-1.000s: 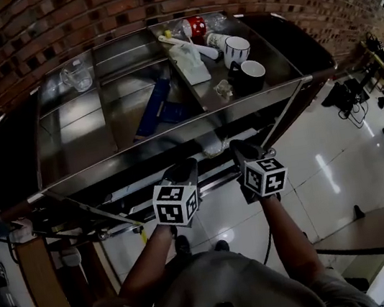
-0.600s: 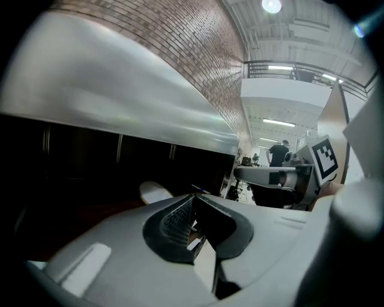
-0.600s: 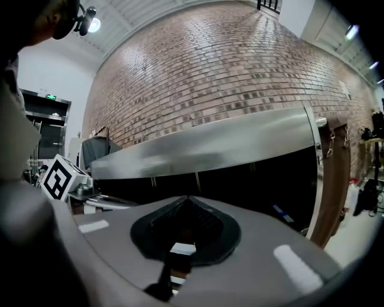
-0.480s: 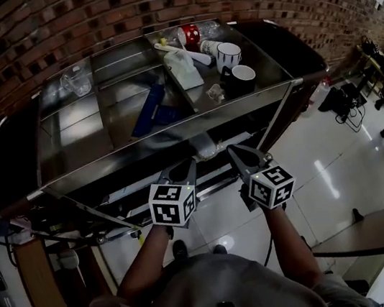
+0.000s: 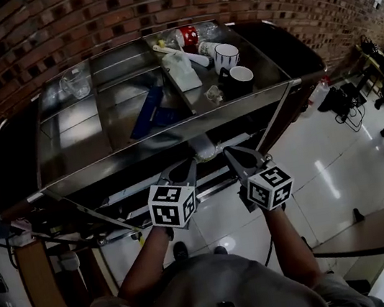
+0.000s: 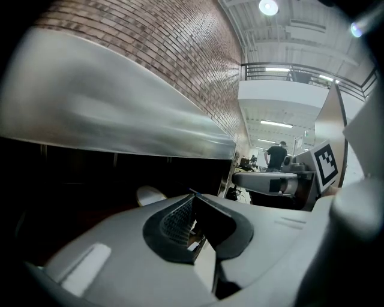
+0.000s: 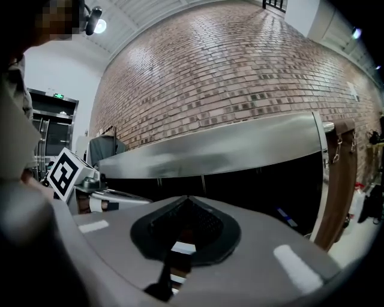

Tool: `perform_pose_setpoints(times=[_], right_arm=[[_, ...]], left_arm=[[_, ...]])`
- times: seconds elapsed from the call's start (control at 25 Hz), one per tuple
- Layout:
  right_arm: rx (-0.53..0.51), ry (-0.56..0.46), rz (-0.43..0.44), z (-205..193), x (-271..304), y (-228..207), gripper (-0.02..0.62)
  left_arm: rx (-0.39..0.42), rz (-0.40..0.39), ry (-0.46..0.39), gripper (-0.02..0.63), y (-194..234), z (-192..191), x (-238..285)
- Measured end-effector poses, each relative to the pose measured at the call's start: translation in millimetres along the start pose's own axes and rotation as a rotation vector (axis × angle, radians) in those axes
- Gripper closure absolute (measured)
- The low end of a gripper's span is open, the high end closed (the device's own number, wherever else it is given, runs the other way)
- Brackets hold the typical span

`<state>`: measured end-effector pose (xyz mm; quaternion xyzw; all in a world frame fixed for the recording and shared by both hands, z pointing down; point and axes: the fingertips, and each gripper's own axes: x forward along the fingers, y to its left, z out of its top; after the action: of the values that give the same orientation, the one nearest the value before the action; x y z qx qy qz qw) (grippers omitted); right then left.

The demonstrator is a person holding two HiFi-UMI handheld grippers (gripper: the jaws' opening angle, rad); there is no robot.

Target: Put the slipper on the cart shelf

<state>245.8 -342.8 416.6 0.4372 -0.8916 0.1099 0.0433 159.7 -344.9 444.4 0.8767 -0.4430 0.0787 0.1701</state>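
Observation:
A blue slipper (image 5: 150,111) lies in the middle compartment of the steel cart's top tray (image 5: 72,136). A pale rounded thing (image 5: 204,145) (image 6: 150,194) sits in the dark space under the cart's top; I cannot tell what it is. My left gripper (image 5: 182,167) (image 6: 192,196) is shut and holds nothing, just in front of the cart's front edge. Beside it, my right gripper (image 5: 236,153) (image 7: 187,199) is also shut and empty. Both point at the dark lower shelf opening (image 7: 252,180).
On the tray's right part stand two mugs (image 5: 228,54), a red can (image 5: 189,35) and white items (image 5: 181,67); a glass (image 5: 78,81) is at the back left. A brick wall (image 5: 82,21) rises behind the cart. A person (image 6: 277,157) stands far off, and a table edge (image 5: 380,230) lies at the right.
Both grippers have drawn back a little from the cart's front edge. The cart sits slightly higher in the head view. Nothing was taken hold of or let go.

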Motion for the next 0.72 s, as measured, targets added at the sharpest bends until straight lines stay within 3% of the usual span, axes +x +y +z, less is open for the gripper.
perform_pose_setpoints(times=[0.72], right_arm=[[-0.014, -0.019, 0.009, 14.8, -1.9, 2.5, 0.595]], left_arm=[[0.007, -0.008, -0.014, 0.598, -2.9, 8.1, 3.9]])
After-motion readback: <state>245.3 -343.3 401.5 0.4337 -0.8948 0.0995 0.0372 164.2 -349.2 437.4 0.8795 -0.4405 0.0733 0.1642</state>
